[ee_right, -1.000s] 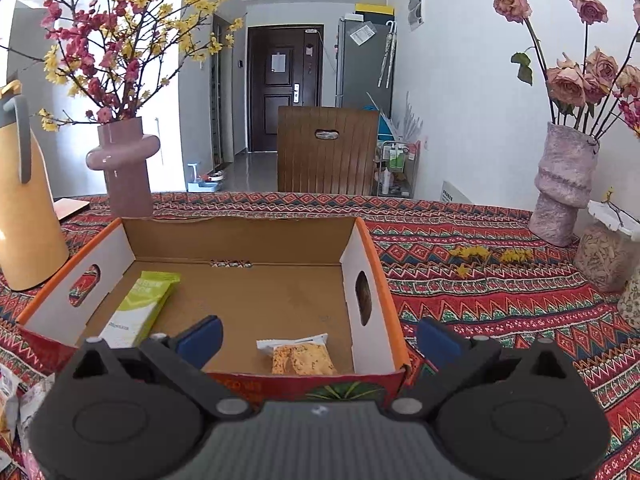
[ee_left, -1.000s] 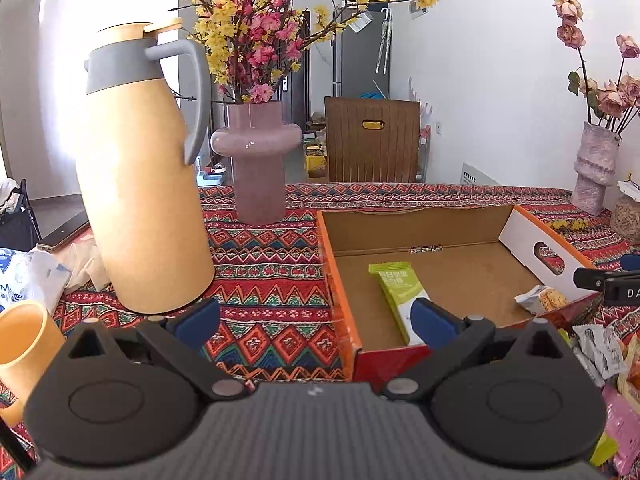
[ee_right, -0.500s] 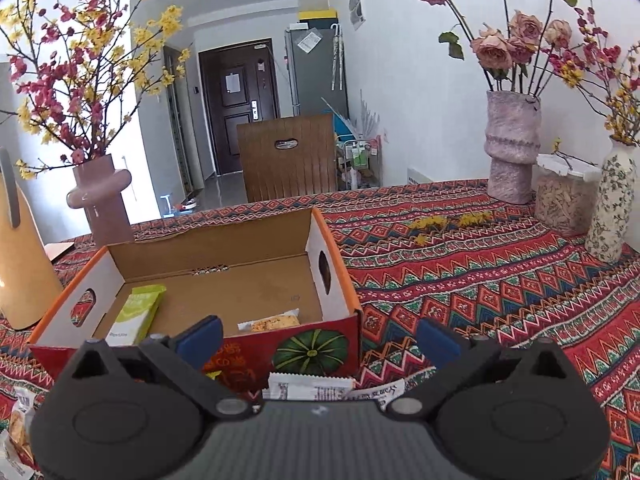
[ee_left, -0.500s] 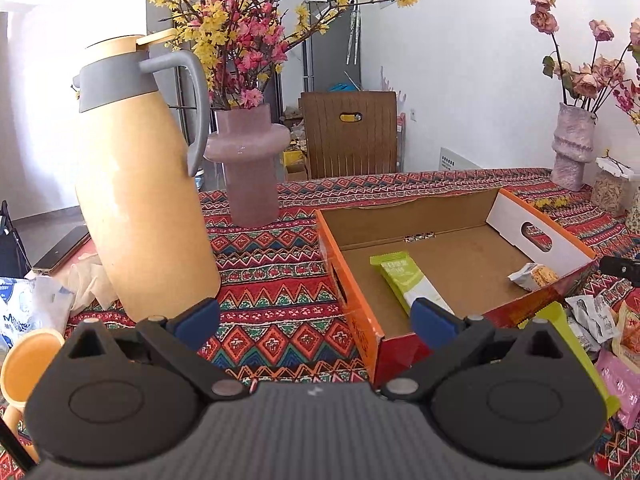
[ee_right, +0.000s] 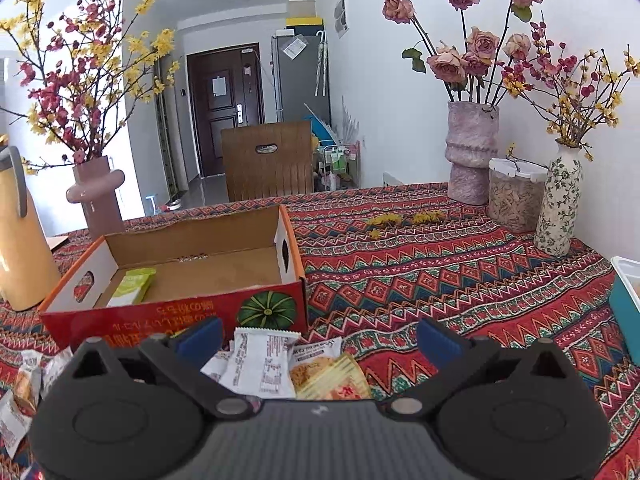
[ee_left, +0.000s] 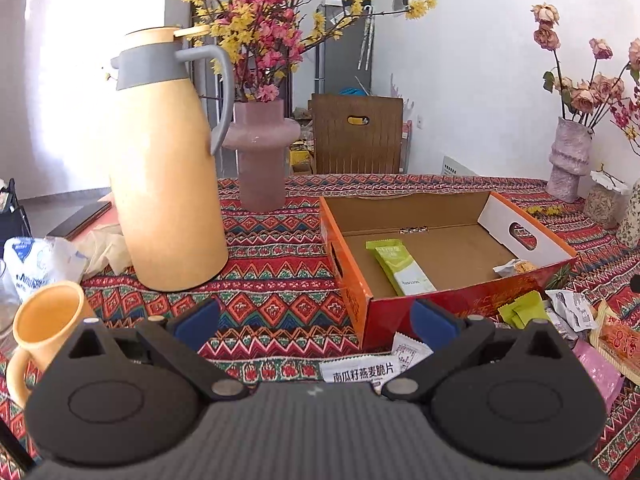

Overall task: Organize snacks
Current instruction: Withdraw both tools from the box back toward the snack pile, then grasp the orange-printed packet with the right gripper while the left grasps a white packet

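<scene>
While both grippers stand wide open and hold nothing, the snacks lie in two places: a green snack bar (ee_left: 400,266) and a small clear packet with a brownish biscuit (ee_left: 514,268) rest flat on the floor of the open cardboard box (ee_left: 352,280), and a loose heap of wrapped snacks (ee_right: 276,364) lies on the counter (ee_right: 460,280) just before the box's red front wall. The box is brown inside, orange on its rims, with white end flaps that have oval handle holes. The counter is covered by a red cloth with a zigzag pattern; behind it are a wooden chair (ee_right: 266,160), white walls and a dark door at the end of a hallway. The left gripper (ee_left: 316,322) hovers over the cloth beside the box's left corner, above a white packet with printed characters (ee_left: 362,370). The right gripper (ee_right: 320,334) hovers above the heap, where a white packet (ee_right: 260,362) lies between its fingers. Only the left view shows the whole yellow thermos jug (ee_left: 168,168) and an orange mug (ee_left: 44,328); only the right view shows the pumpkin picture on the box front, a flower-patterned vase (ee_right: 560,204) and a teal container (ee_right: 626,304) at the right edge.
</scene>
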The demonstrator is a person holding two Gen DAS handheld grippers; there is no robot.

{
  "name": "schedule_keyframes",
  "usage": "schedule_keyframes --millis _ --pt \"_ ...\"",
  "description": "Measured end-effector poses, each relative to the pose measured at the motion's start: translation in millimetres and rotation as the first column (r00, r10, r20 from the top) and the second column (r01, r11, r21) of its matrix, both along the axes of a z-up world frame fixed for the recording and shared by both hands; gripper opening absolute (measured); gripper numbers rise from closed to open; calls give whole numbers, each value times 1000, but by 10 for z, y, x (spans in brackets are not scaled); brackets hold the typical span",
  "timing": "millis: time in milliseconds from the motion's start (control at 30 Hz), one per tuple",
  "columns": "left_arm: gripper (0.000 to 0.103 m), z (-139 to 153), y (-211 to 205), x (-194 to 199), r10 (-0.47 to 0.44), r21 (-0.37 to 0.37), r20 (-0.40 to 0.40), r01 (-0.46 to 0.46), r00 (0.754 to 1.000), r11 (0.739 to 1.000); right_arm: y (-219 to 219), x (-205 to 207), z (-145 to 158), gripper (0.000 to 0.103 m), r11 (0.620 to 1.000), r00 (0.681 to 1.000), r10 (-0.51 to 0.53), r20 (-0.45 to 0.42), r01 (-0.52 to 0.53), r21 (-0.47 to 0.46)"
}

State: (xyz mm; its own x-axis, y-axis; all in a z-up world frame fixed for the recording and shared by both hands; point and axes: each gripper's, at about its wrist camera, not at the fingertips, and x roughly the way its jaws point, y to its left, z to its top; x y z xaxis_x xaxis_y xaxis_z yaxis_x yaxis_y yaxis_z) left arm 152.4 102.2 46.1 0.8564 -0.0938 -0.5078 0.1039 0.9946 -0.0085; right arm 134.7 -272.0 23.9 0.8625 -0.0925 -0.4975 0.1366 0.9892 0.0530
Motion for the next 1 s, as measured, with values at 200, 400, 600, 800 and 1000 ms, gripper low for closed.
schedule_keyframes --millis 200,400,600,800,1000 --pt "103 -140 -103 -156 86 -28 -16 -86 996 996 -218 -54 -118 103 996 995 75 -63 -78 -35" --pt "103 -251 -317 -327 116 -17 -49 -116 992 993 -373 -81 -344 103 977 968 193 -159 -204 -55" --pt "103 -299 -390 -487 129 13 -72 -129 989 992 -397 -160 -633 103 944 917 292 -273 -322 -70" --pt "103 -288 -402 -565 147 20 -70 -146 987 989 -391 4 -751 103 930 897 331 -294 -362 -57" --pt "103 -321 -391 -583 152 7 -86 -152 985 988 -474 38 -795 103 943 906 319 -276 -333 -3"
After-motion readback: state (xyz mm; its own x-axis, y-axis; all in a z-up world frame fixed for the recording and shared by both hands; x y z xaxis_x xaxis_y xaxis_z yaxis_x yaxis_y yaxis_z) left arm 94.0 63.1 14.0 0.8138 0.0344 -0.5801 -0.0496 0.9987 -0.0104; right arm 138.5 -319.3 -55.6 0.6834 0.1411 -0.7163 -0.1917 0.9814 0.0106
